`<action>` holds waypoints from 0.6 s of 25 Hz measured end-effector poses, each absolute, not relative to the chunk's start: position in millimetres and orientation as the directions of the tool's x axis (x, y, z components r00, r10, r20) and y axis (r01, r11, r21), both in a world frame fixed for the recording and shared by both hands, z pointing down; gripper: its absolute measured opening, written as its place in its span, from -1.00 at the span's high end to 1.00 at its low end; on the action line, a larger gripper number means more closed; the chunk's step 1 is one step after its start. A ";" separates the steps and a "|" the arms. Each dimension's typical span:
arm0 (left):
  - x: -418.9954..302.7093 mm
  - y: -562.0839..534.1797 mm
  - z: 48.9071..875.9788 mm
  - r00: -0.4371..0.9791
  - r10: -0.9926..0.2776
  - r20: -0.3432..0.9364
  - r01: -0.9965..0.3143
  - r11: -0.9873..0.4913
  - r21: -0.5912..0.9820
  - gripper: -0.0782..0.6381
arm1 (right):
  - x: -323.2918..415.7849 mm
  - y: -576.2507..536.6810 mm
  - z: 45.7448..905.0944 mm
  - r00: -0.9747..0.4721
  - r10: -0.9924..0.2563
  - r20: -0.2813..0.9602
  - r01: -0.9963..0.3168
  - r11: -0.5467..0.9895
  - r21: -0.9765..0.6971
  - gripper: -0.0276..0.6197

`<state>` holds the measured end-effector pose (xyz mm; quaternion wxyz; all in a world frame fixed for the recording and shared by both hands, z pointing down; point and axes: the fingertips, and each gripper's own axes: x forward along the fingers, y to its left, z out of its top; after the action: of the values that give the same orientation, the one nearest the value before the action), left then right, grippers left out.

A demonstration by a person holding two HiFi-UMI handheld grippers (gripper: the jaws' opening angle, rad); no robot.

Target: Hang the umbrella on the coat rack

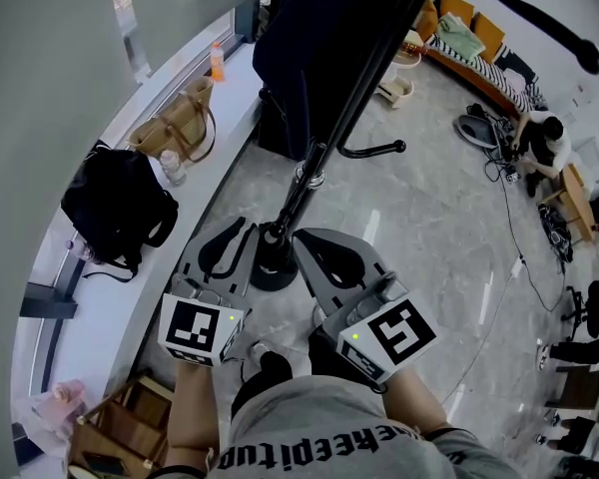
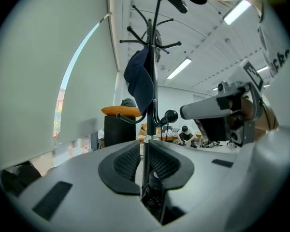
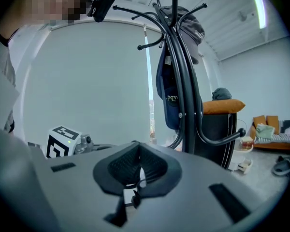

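The black coat rack (image 1: pixel 349 98) stands right in front of me, its round base (image 1: pixel 273 267) on the floor between both grippers. A navy cloth item (image 2: pixel 139 81) hangs from its upper hooks, and a lower hook (image 1: pixel 371 151) with a ball end sticks out. I can tell no umbrella apart from the rack in any view. My left gripper (image 1: pixel 230 232) points at the pole (image 2: pixel 153 57). Its jaws (image 2: pixel 146 151) stand almost together, and only the distant pole shows through the slit. My right gripper (image 1: pixel 307 238) is shut (image 3: pixel 139 167) and holds nothing I can make out.
A tan bag (image 1: pixel 175 128), a black backpack (image 1: pixel 120 203) and an orange bottle (image 1: pixel 218 63) sit on the window ledge at left. A wooden crate (image 1: pixel 130 427) stands near left. A person (image 1: pixel 539 143) crouches by cables far right. A black cabinet (image 2: pixel 118 129) stands behind the rack.
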<state>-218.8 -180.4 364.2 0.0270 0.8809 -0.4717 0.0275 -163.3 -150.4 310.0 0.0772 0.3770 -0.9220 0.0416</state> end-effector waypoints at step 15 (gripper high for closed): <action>-232.5 -148.5 331.8 0.486 -0.873 0.038 -0.874 -0.486 0.020 0.74 | -174.8 -130.3 301.1 -0.751 -0.644 0.145 -0.653 0.757 -0.016 0.88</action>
<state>-232.5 -148.5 331.8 0.0180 0.8618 -0.5068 0.0113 -174.8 -130.3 301.1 0.0656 0.3467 -0.9351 0.0327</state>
